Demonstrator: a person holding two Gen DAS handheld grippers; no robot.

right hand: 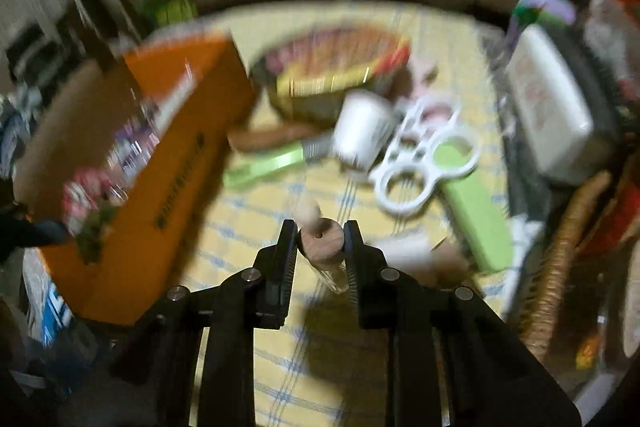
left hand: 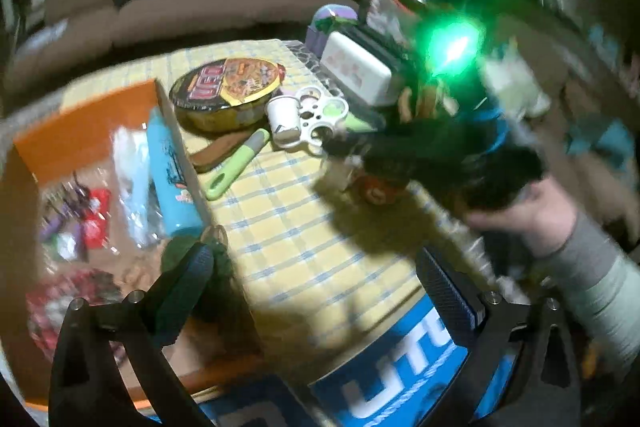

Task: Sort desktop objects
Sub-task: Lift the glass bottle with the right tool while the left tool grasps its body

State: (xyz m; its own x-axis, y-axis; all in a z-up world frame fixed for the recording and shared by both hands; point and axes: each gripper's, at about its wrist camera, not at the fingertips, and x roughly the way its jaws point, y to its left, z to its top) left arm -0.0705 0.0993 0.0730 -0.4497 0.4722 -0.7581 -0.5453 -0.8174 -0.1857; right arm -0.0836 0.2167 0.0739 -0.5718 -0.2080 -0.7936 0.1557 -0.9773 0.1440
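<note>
Between right gripper (right hand: 320, 241) jaws — wooden spool (right hand: 322, 242)

A table (left hand: 304, 227) covered in a yellow cloth with a blue check carries the clutter, with an orange cardboard box (right hand: 160, 163) standing on it to the left of the right gripper's fingers. Ahead of those fingers lie a round instant-noodle bowl (left hand: 228, 93), a small white cup (left hand: 285, 119) tipped on its side, a white multi-ring opener (right hand: 424, 163), a green-handled tool (left hand: 236, 165) and a brown wooden piece (left hand: 218, 153) beside it. To the right, a green block (right hand: 480, 223) lies on the cloth just short of a white rectangular box (right hand: 548, 107) at the table's far right edge.
</note>
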